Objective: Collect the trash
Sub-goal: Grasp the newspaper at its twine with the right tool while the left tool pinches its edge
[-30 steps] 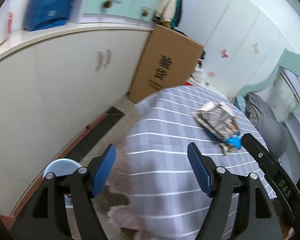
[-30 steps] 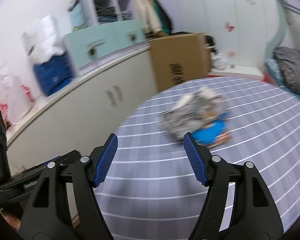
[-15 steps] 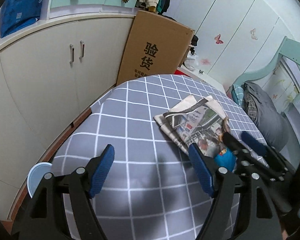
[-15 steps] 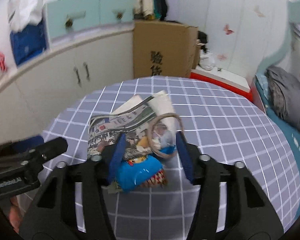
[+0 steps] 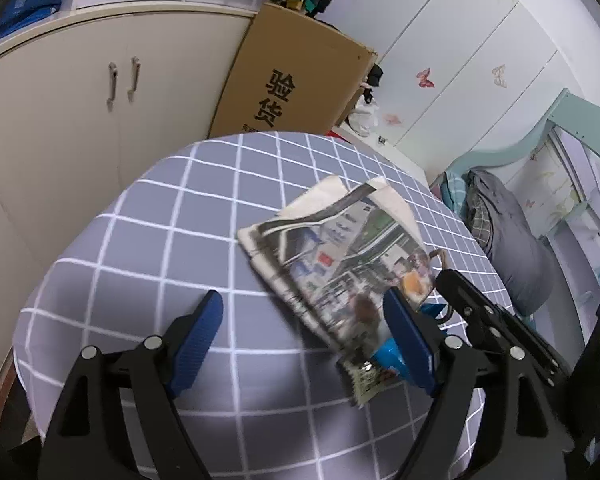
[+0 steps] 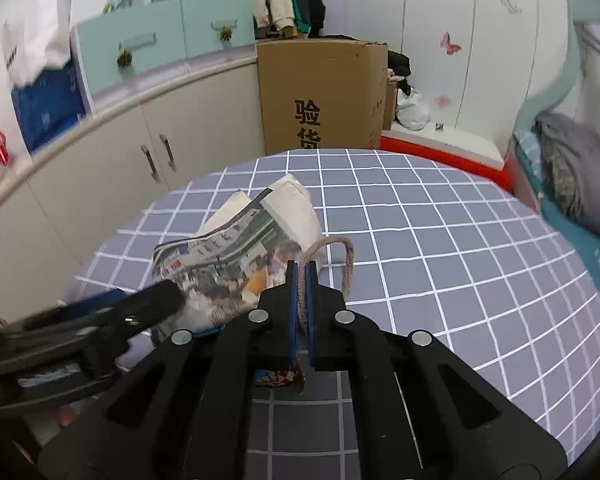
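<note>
While the grid-cloth table (image 5: 148,240) sits by cabinets | one newspaper (image 5: 340,248) on it, one box (image 6: 320,92) behind | left gripper (image 5: 304,336) spread wide | right gripper (image 6: 300,280) pinching rope loop (image 6: 346,256) beside the paper

Cream cabinet (image 5: 80,92) with paired handles along the wall, mint drawers (image 6: 160,44) on top. Tall cardboard box (image 6: 320,92) with black characters beside it. White wardrobe doors (image 5: 460,64) carry butterfly stickers. Grey bedding (image 6: 572,168) on the bed at right.
</note>
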The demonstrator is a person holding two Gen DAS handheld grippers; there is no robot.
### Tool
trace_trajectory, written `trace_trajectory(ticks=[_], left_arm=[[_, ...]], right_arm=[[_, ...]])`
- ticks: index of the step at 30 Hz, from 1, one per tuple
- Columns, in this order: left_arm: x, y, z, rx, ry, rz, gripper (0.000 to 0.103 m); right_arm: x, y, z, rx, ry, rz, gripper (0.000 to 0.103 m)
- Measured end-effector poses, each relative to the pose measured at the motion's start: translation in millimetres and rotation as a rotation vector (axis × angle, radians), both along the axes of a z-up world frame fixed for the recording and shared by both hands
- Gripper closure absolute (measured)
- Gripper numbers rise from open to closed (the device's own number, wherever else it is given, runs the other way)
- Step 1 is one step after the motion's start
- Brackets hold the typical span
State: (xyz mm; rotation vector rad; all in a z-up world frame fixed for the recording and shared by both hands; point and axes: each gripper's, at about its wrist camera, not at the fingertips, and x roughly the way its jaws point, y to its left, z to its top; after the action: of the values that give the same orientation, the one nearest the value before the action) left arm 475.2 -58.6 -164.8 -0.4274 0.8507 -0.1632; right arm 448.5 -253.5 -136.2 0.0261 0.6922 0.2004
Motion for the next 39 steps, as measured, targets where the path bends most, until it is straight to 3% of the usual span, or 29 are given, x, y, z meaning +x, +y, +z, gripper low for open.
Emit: trace_trajectory(ticks=[5, 7, 9, 13, 18, 23, 25, 27, 29, 31, 33, 34, 37, 39], left_arm=[[12.6, -2.7, 0.5, 0.007, -0.001, -0.009, 0.023], [17.1, 0.9, 0.1, -0.004, 0.004, -0.001, 0.030], [21.1, 4.0, -1.5, -0.010, 0.009, 0.012, 0.043], [25.9, 3.9, -3.5, -0.023, 0.017, 0.007, 0.050], [28.1, 6.3, -7.0, -0.028, 0.022, 0.027, 0.074], [27.7, 17.6, -10.0, -0.043, 0.035, 0.052, 0.090], [26.8, 26.0, -12.2, -0.105, 0.055, 0.056, 0.089], [21.7, 42.4, -19.2, -0.233, 0.073, 0.095, 0.077], [18.8, 48.6, -22.4, -0.294, 0.079, 0.095, 0.072], [14.6, 43.5, -19.6, -0.284, 0.073, 0.077, 0.065], [11.2, 34.8, -15.2, -0.268, 0.059, 0.054, 0.045], [9.5, 31.1, -14.1, -0.267, 0.055, 0.050, 0.041], [11.4, 19.6, -11.9, -0.236, 0.051, 0.050, 0.040], [12.9, 18.6, -12.7, -0.263, 0.058, 0.049, 0.040]], right_arm=[[2.1, -7.4, -1.6, 0.066, 0.021, 0.005, 0.099], [2.6, -8.4, -0.7, 0.075, 0.020, 0.006, 0.099], [2.7, -8.3, -0.9, 0.084, 0.023, 0.011, 0.099], [2.0, -7.4, -1.7, 0.086, 0.025, 0.014, 0.099], [3.2, -4.6, -2.9, 0.072, 0.028, 0.010, 0.099], [4.5, -1.8, -5.8, 0.059, 0.034, 0.005, 0.099], [4.6, -2.1, -5.7, 0.066, 0.031, 0.006, 0.099], [5.4, -2.1, -6.4, 0.069, 0.036, 0.005, 0.099], [5.3, -2.8, -7.0, 0.073, 0.040, 0.009, 0.099], [5.3, -2.2, -7.1, 0.071, 0.041, 0.011, 0.099], [4.9, -1.5, -6.7, 0.070, 0.037, 0.011, 0.099], [5.2, -1.9, -7.0, 0.079, 0.040, 0.012, 0.099], [4.9, -2.0, -7.8, 0.088, 0.044, 0.019, 0.099], [4.4, -1.9, -7.8, 0.094, 0.043, 0.022, 0.099]])
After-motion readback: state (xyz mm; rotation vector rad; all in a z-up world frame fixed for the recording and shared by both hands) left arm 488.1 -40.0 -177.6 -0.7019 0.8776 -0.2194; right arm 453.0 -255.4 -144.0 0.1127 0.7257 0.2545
